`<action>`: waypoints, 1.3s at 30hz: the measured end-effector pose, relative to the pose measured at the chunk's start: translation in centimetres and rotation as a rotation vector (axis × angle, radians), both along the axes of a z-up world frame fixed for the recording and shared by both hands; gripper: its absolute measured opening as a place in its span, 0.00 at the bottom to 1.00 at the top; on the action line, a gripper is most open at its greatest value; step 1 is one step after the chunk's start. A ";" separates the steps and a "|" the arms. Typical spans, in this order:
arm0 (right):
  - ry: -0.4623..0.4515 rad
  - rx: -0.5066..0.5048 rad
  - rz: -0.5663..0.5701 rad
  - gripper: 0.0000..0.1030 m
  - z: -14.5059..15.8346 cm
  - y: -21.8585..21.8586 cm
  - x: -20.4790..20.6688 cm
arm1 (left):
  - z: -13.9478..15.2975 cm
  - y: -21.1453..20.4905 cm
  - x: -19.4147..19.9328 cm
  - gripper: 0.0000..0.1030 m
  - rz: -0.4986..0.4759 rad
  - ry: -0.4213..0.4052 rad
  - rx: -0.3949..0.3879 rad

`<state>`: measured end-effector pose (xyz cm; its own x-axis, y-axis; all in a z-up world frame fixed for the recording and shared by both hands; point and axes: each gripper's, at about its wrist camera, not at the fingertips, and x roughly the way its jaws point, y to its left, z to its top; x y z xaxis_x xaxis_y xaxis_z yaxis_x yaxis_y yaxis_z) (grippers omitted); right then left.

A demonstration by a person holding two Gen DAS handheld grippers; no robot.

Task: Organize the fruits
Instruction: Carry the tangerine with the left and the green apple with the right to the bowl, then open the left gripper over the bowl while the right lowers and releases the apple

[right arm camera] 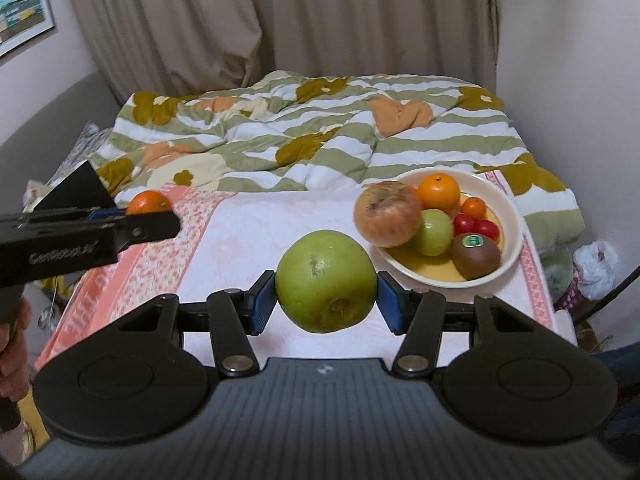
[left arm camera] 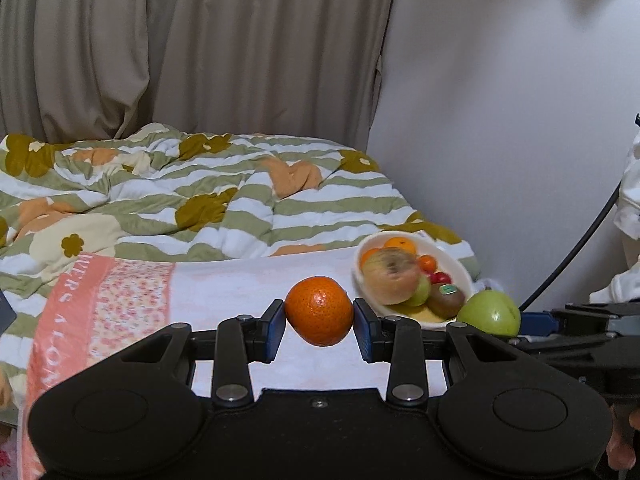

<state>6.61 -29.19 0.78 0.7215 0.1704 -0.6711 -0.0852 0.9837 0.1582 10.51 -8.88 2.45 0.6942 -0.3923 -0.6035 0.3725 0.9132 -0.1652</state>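
Note:
My left gripper [left arm camera: 319, 311] is shut on an orange mandarin [left arm camera: 319, 310] and holds it above the pink and white towel [left arm camera: 224, 292]. My right gripper [right arm camera: 326, 286] is shut on a large green apple [right arm camera: 326, 286] above the same towel [right arm camera: 248, 240]. A cream bowl [right arm camera: 514, 236] stands at the towel's far right with a brownish apple [right arm camera: 386, 214], an orange [right arm camera: 439, 192], a small green fruit [right arm camera: 434, 232], a kiwi [right arm camera: 476, 256], small red tomatoes [right arm camera: 476, 226] and a tiny orange fruit [right arm camera: 474, 207]. The bowl shows in the left wrist view [left arm camera: 460, 268] too, with the green apple [left arm camera: 490, 312] beside it.
A rumpled striped floral quilt [right arm camera: 320, 136] covers the bed behind the towel. Beige curtains [right arm camera: 280, 20] hang at the back. A white wall [left arm camera: 500, 100] stands at the right. A white plastic bag [right arm camera: 596, 268] lies on the floor right of the bed. A black cable [left arm camera: 576, 256] hangs at the right.

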 end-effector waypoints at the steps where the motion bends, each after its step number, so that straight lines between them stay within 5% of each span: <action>1: -0.003 0.000 0.010 0.67 0.1 -0.8 -0.3 | 0.1 -0.9 -0.3 0.39 0.005 -0.004 0.001; 14: -0.040 -0.038 0.043 0.67 0.6 -11.1 0.3 | 0.0 -11.0 0.4 0.39 0.003 -0.013 0.021; 27: 0.006 -0.025 -0.101 0.67 -1.8 -18.8 7.0 | -3.2 -18.9 8.3 0.39 -0.145 0.015 0.123; 39: 0.083 0.001 -0.175 0.67 -5.4 -21.6 12.7 | -8.1 -23.8 14.7 0.39 -0.250 0.109 0.247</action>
